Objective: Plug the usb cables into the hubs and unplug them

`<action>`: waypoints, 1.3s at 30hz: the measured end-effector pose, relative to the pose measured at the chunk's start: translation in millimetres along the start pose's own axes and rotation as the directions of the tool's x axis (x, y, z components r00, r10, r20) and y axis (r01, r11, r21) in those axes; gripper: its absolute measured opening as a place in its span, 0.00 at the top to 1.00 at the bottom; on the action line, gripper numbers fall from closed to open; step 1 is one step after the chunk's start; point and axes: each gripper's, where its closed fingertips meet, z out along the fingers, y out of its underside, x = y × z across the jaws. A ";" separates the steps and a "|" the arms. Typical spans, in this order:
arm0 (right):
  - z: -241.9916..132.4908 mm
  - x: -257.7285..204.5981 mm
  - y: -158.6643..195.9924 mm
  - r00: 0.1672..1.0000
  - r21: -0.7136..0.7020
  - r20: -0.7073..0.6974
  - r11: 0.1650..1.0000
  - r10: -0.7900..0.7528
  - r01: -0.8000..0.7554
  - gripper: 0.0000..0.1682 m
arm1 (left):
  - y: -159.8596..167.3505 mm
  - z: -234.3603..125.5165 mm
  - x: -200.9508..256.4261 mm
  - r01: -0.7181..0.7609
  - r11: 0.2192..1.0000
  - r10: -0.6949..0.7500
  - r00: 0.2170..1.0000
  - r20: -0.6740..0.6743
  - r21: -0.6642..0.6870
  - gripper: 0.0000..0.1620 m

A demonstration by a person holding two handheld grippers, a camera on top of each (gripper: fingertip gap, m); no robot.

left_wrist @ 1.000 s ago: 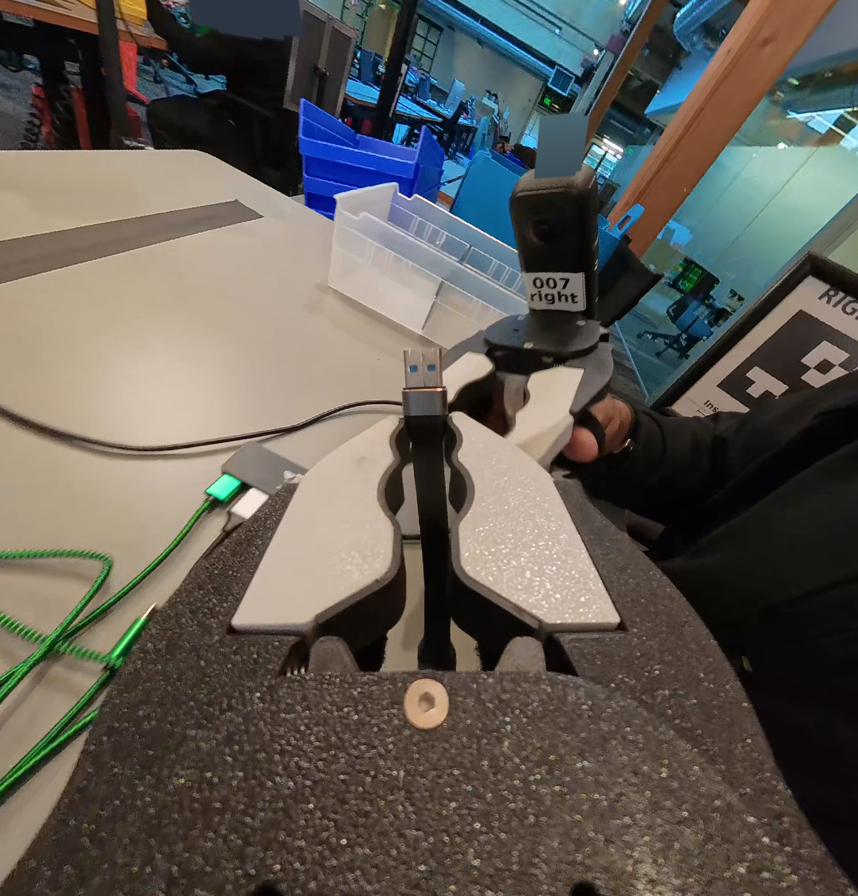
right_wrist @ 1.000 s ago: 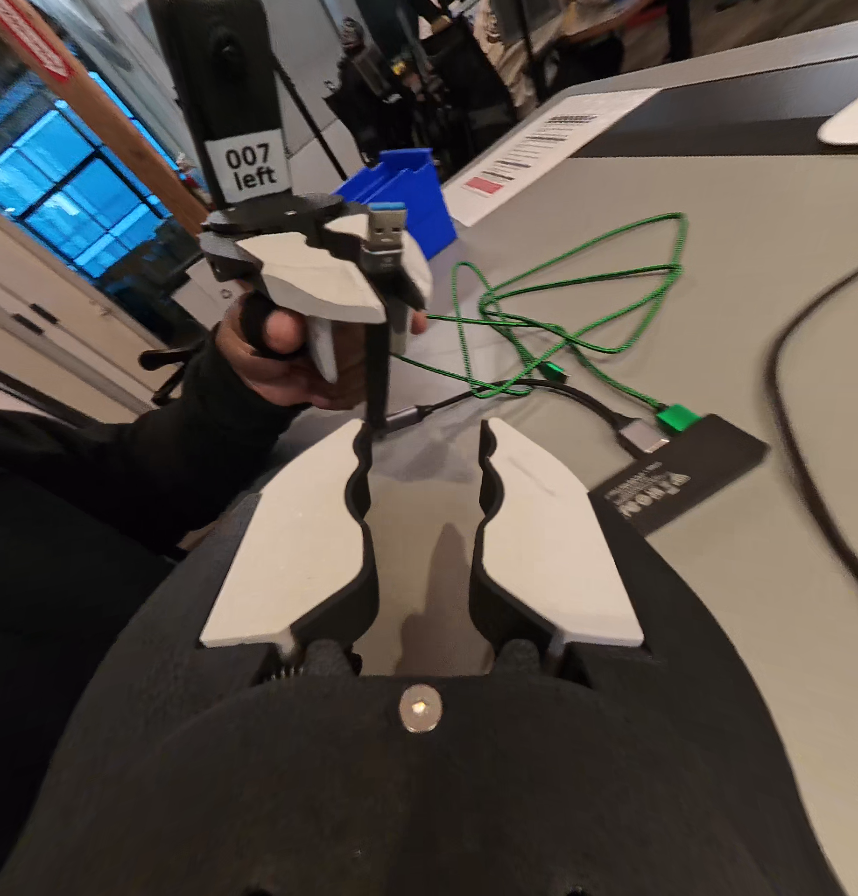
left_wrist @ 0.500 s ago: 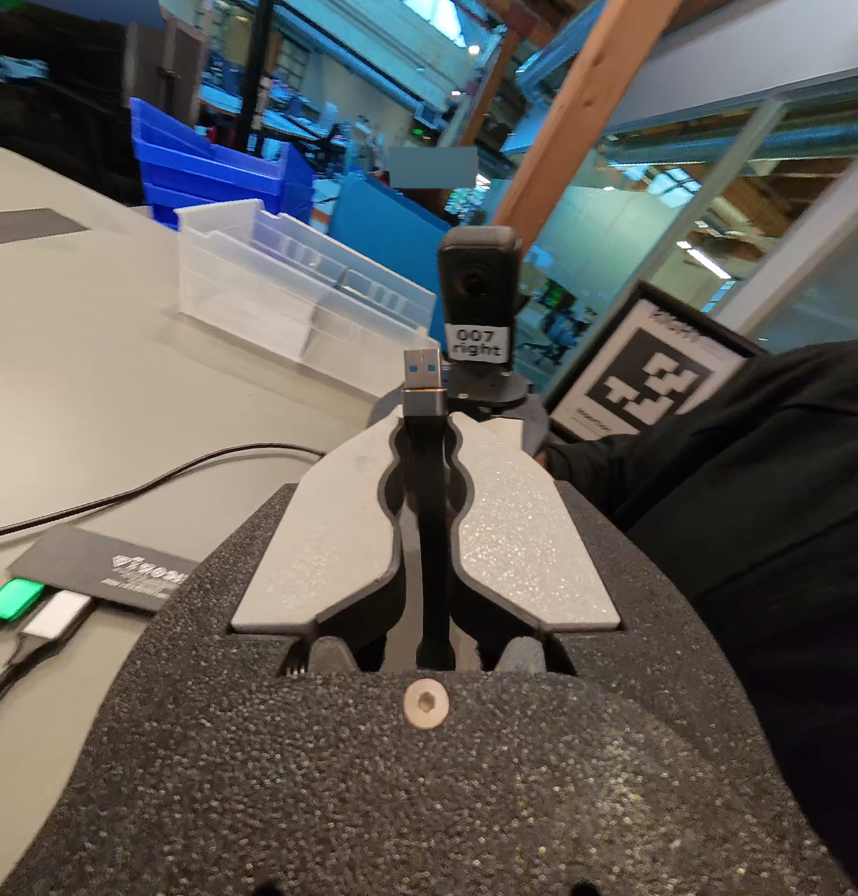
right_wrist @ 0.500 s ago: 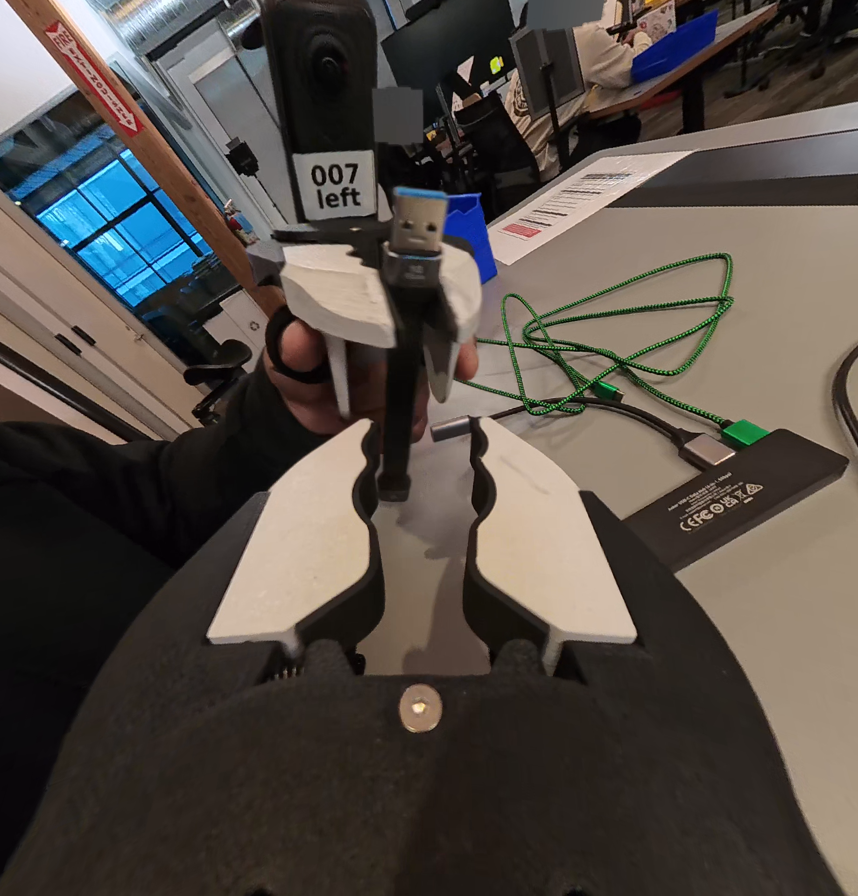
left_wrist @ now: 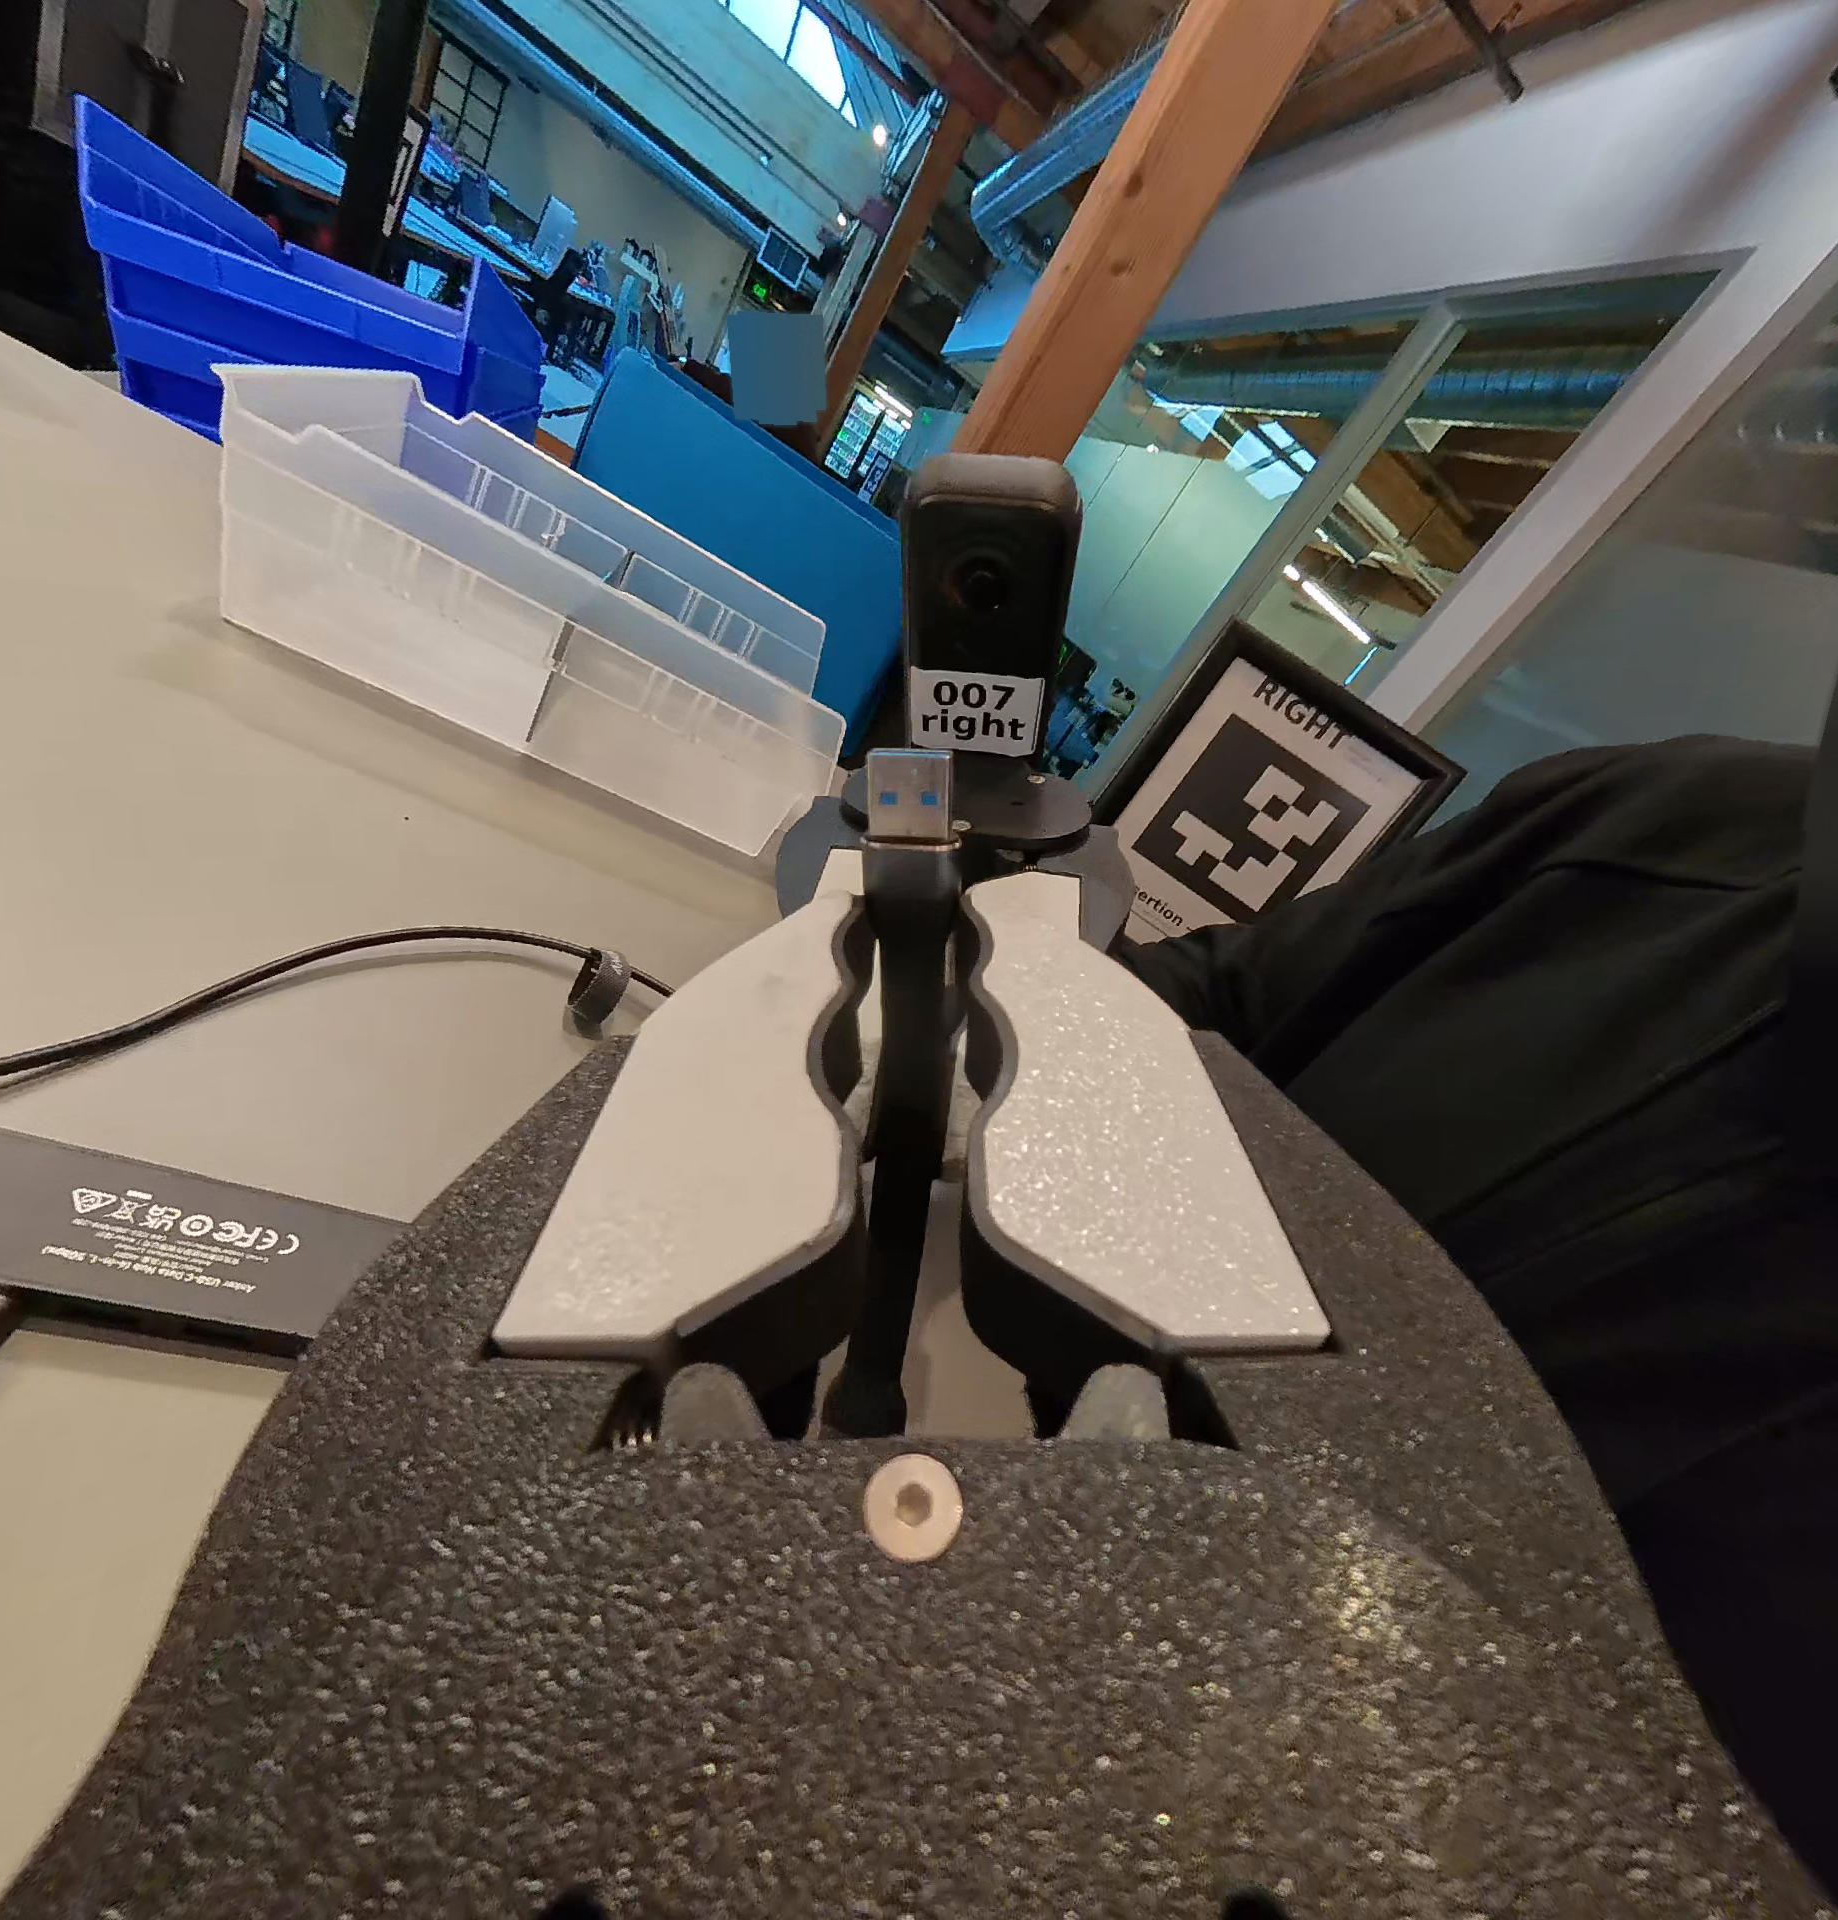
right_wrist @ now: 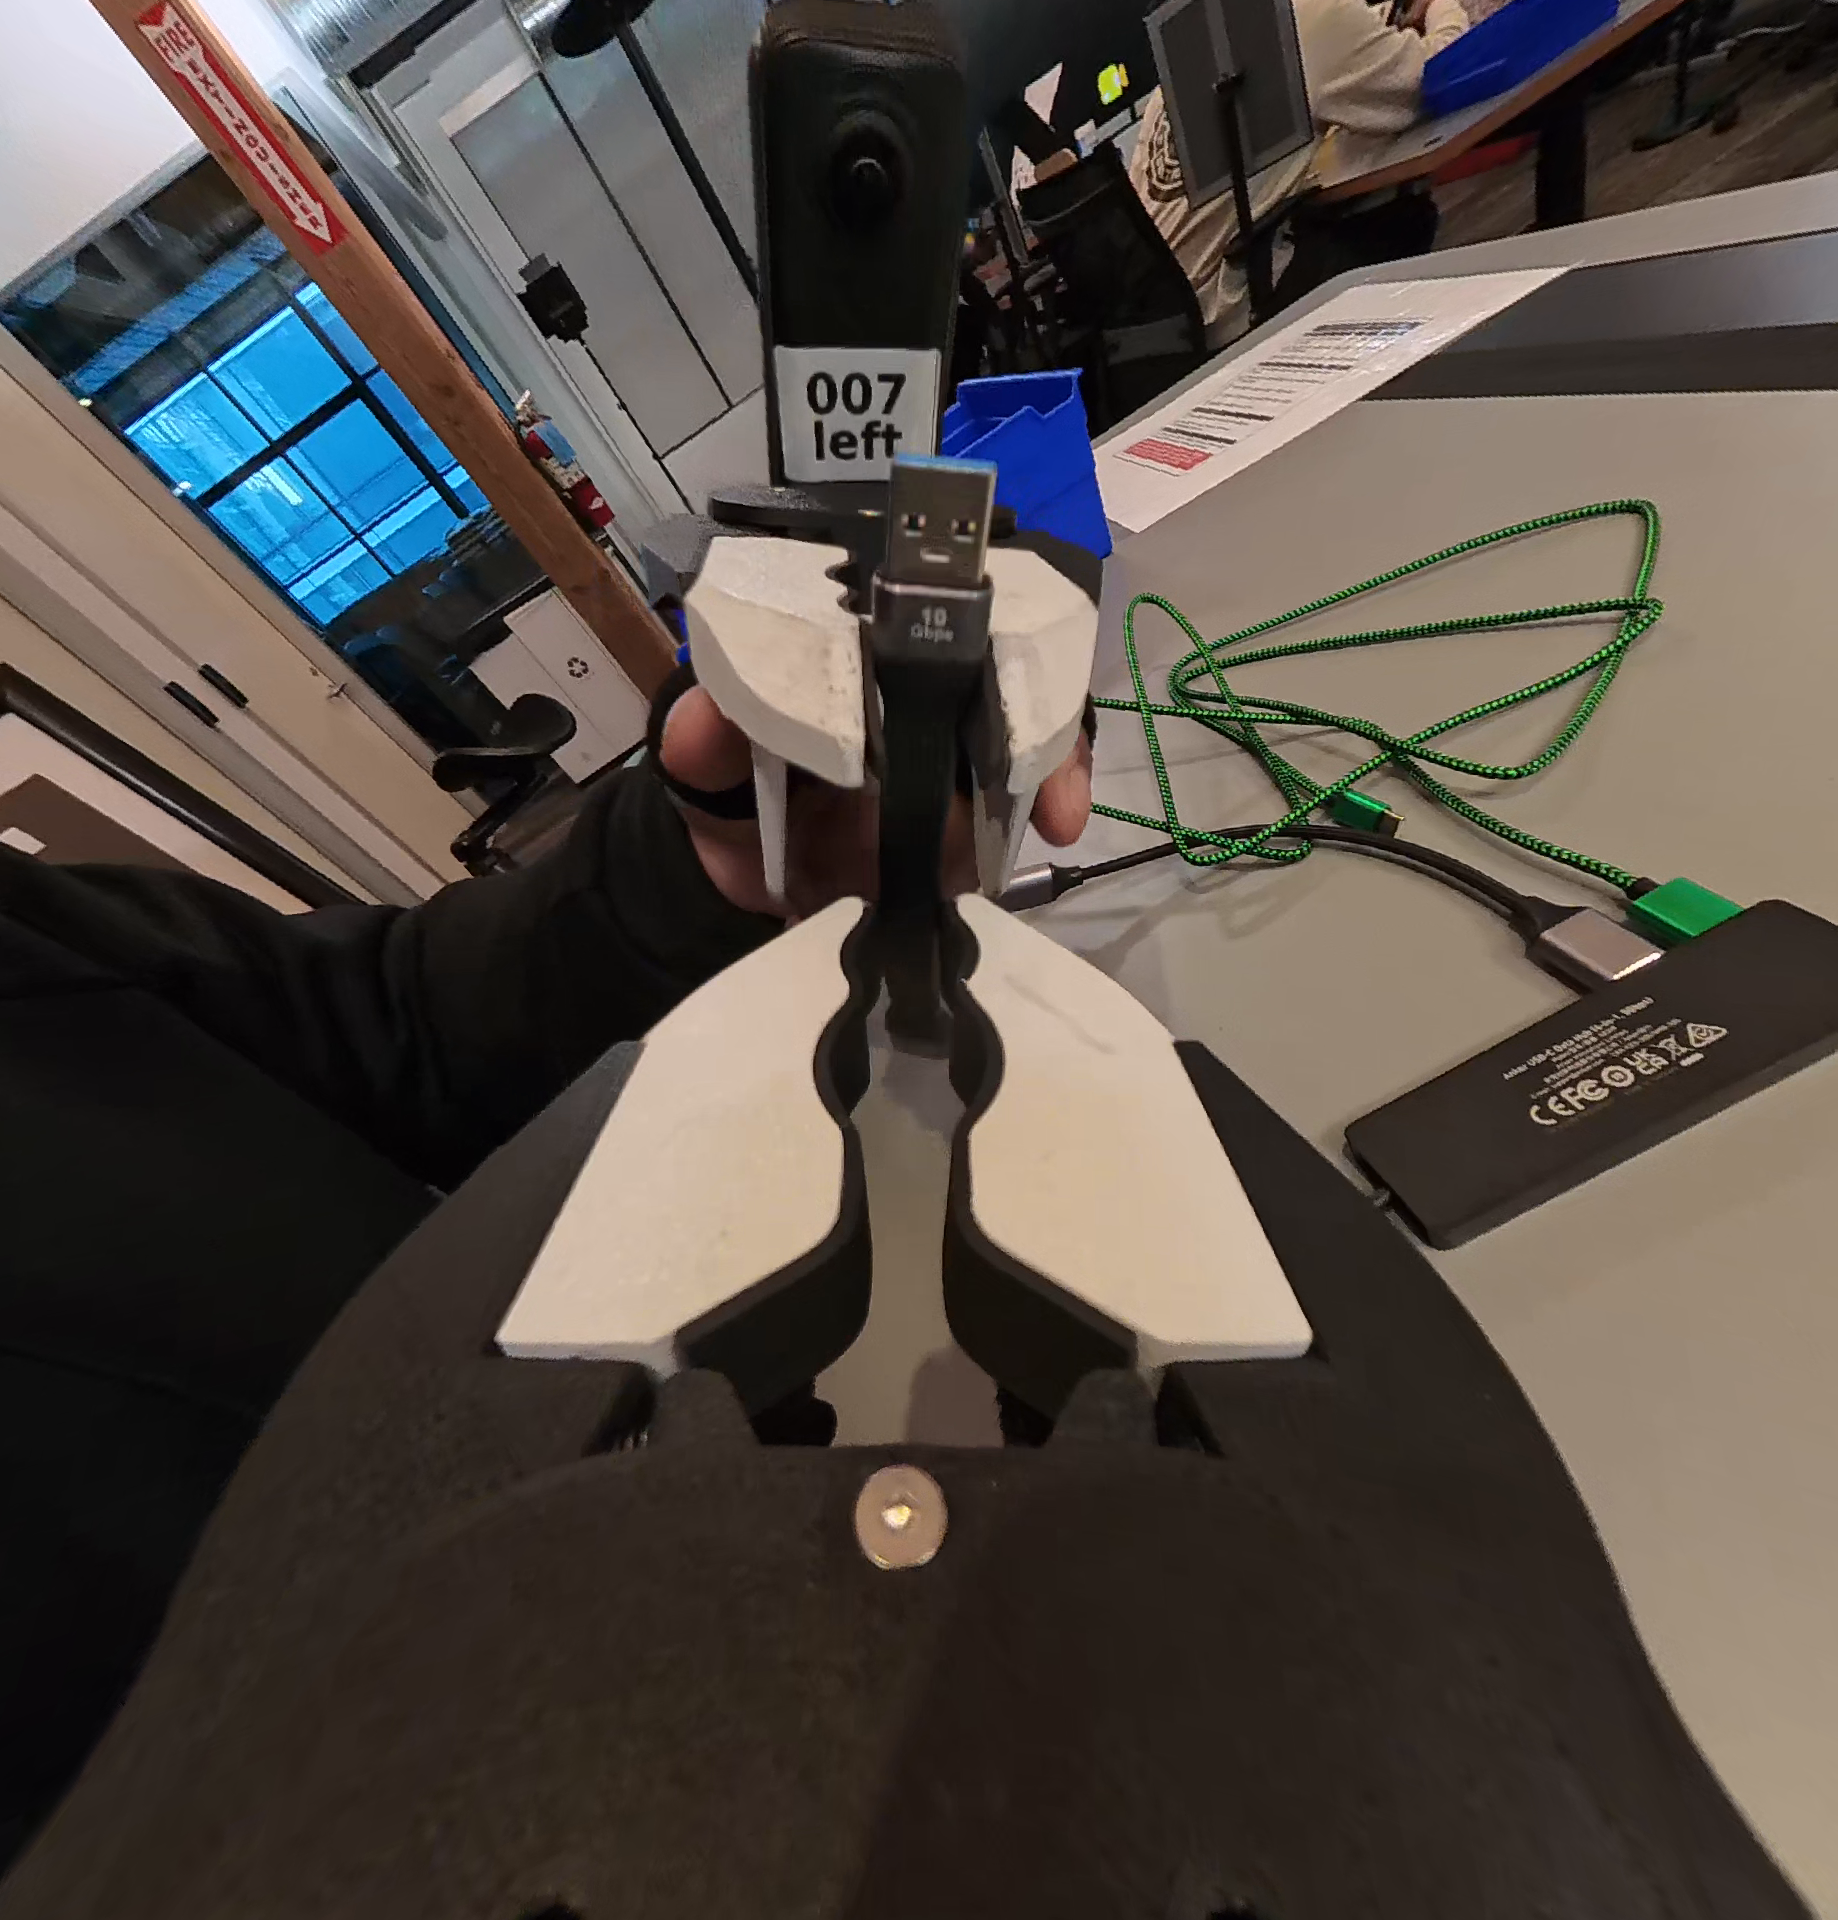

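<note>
My left gripper [left_wrist: 910, 904] is shut on a short black flat USB cable [left_wrist: 902, 1091]. Its silver plug with a blue insert [left_wrist: 910, 800] sticks up past the fingertips. In the right wrist view the left gripper [right_wrist: 894, 665] faces me, holding that cable [right_wrist: 910, 831] upright, plug [right_wrist: 941, 530] on top. My right gripper [right_wrist: 910, 920] is shut on the cable's lower end. A black hub [right_wrist: 1621, 1070] lies flat on the grey table to the right, with a green plug [right_wrist: 1684, 909] and a silver plug [right_wrist: 1601, 945] in its end. The hub also shows at the left in the left wrist view [left_wrist: 167, 1236].
A green braided cable [right_wrist: 1414, 665] lies looped behind the hub. A thin black cord [left_wrist: 323, 966] crosses the table. A clear plastic bin [left_wrist: 499, 613] and blue bins [left_wrist: 271, 281] stand at the far edge. A framed marker board [left_wrist: 1268, 821] stands beside a dark sleeve [left_wrist: 1517, 1039]. One gripper's finger ends stand about 5 cm off the other's. The black hub [right_wrist: 1621, 1070] is about equally far from each gripper, around 15 cm.
My right gripper was open and has closed on the lower end of the black cable. The two grippers have come closer together, with the left one tilted further up.
</note>
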 end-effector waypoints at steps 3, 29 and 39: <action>-4.9 1.6 -0.7 0.999 -0.005 -0.029 1.000 -0.016 0.016 0.94 | -0.4 -2.4 -0.8 0.027 1.000 -0.026 1.000 -0.017 0.013 0.90; -394.8 128.2 -8.5 0.500 -0.523 -0.792 0.812 -0.351 -0.258 0.94 | 22.0 -23.0 -30.7 -0.041 0.992 0.063 0.979 0.192 -0.116 0.76; -403.2 176.7 69.6 0.601 -0.770 -0.636 0.451 -0.484 -0.452 0.94 | 17.1 -34.4 -39.7 -0.051 0.994 0.073 0.967 0.245 -0.096 0.77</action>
